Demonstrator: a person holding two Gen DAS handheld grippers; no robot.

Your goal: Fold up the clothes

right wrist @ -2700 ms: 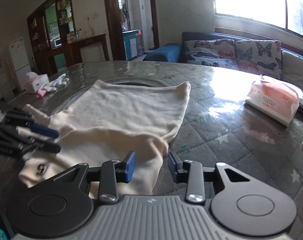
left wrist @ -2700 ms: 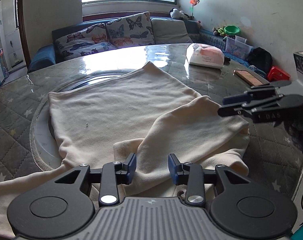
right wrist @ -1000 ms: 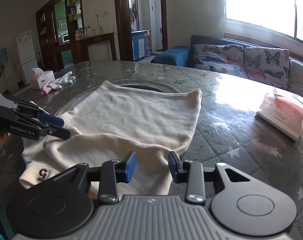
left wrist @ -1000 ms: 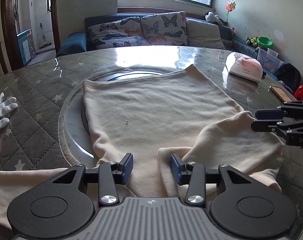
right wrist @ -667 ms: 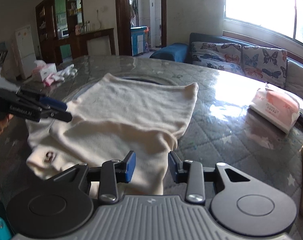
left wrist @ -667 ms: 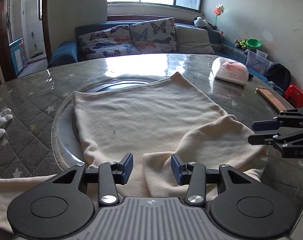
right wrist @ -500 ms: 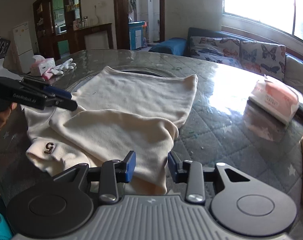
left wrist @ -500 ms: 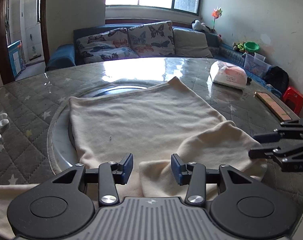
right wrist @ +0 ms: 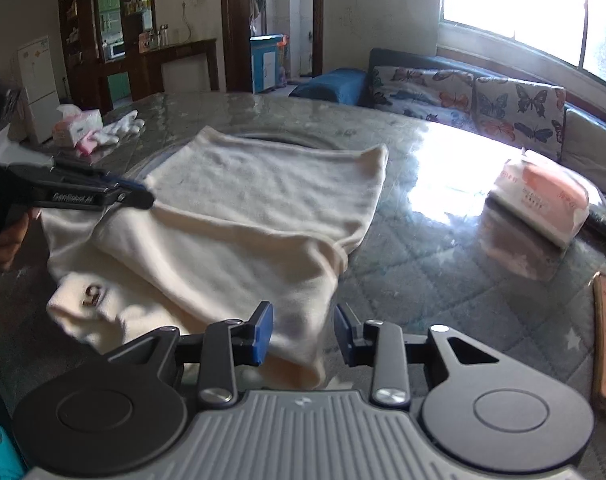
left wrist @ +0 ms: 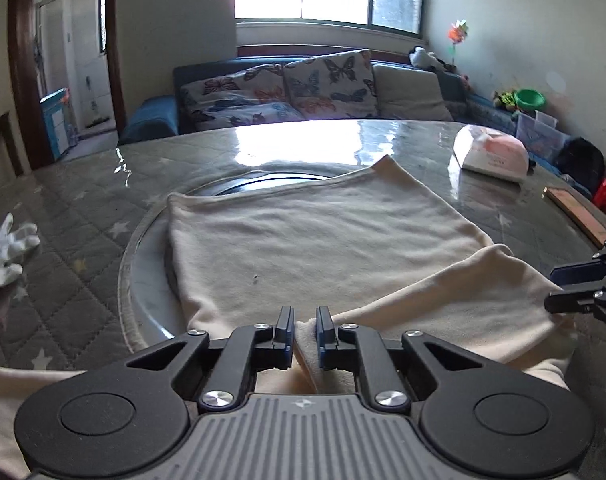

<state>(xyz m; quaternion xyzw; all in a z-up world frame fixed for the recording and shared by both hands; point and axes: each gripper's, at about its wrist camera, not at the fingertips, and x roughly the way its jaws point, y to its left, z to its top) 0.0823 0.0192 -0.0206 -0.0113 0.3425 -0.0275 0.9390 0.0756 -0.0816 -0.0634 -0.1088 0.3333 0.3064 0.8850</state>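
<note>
A round table (left wrist: 83, 208) with a quilted cover under glass fills both views. A cream garment (left wrist: 311, 240) lies spread across its middle, the near part doubled over into a thick fold along the bottom of each frame. A pink tissue pack (left wrist: 491, 154) sits on the table at upper right, white gloves (left wrist: 7, 246) at far left.

The left gripper (left wrist: 304, 326), at bottom centre of its own view, has just been closing; its jaws are drawn nearly together with the fold's edge caught between them. The right gripper (right wrist: 303, 330), at bottom centre of its view, stands spread, cloth lying between the jaws but unpinched.

The step in hand looks like grasping the near fold with both grippers. Next, the right one probably needs to nip its corner before both carry the layer toward the far hem.
</note>
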